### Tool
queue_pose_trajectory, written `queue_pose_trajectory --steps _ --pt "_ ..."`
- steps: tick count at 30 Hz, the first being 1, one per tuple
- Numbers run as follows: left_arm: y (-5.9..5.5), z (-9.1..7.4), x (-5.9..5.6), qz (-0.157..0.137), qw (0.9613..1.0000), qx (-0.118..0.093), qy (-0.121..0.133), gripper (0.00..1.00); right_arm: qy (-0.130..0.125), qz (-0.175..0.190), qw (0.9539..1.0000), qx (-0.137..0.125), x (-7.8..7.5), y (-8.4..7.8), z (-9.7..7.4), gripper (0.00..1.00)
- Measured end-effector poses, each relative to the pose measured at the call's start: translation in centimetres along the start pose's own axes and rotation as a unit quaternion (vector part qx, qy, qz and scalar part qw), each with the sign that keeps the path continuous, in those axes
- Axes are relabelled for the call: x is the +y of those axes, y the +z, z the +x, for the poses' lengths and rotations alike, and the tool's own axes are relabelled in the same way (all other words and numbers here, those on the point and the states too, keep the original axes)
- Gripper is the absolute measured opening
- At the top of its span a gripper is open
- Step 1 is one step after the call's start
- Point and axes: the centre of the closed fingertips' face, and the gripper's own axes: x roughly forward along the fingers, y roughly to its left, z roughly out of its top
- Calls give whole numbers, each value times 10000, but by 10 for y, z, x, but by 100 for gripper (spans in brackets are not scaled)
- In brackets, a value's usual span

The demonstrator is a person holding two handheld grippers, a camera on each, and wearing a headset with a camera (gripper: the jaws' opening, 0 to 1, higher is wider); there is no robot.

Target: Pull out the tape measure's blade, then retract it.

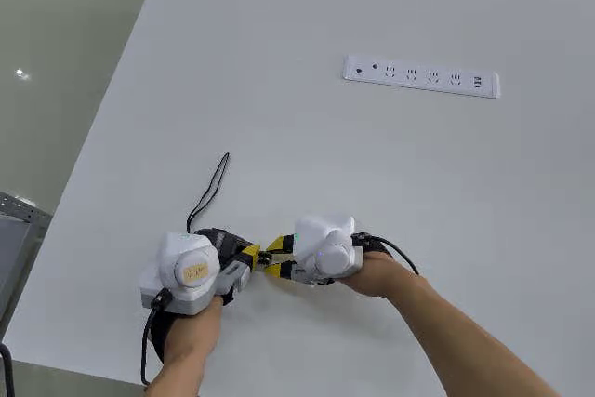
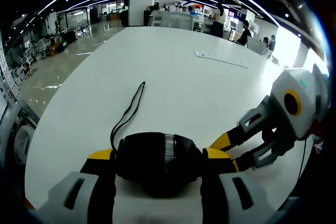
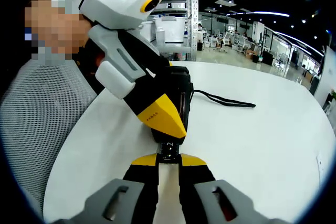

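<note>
Where writing is concerned, we find little that can be read: a yellowish sticker (image 1: 195,271) on top of the left gripper's white housing carries marks too small to make out. The same goes for the fine print on that gripper's yellow pad (image 3: 159,116) in the right gripper view. A single mark like a "2" or "Z" sits on the blade's end (image 3: 168,148).

The white table (image 1: 372,165) takes up most of the head view. A white power strip (image 1: 420,76) lies flat on it, well away from the grippers, which we see near the front edge.

The left gripper (image 2: 158,153) is clamped on the tape measure (image 2: 157,167). Its two yellow-tipped jaws press against opposite sides of the round black case, which rests low on the table.

The right gripper (image 3: 168,160) faces it from the other side. Its jaws are drawn almost together, and the tips pinch the blade's end, which sits just beside the case. We see hardly any blade drawn out between them.

A thin black wrist strap (image 1: 210,191) runs from the case and lies loose on the table, pointing away from the person.
</note>
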Motion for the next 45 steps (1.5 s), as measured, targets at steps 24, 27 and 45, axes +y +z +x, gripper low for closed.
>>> queue_pose_trajectory --steps 24,27,45 --pt "1 0 0 -49 10000 -1 -11 63 4 -75 10000 -41 1 10 8 12" --pt "1 -1 0 -72 10000 -1 -7 63 -4 -71 10000 -40 0 9 10 12" --pt "0 0 -2 -64 9999 83 21 64 -66 -15 10000 -43 -2 6 12 13"
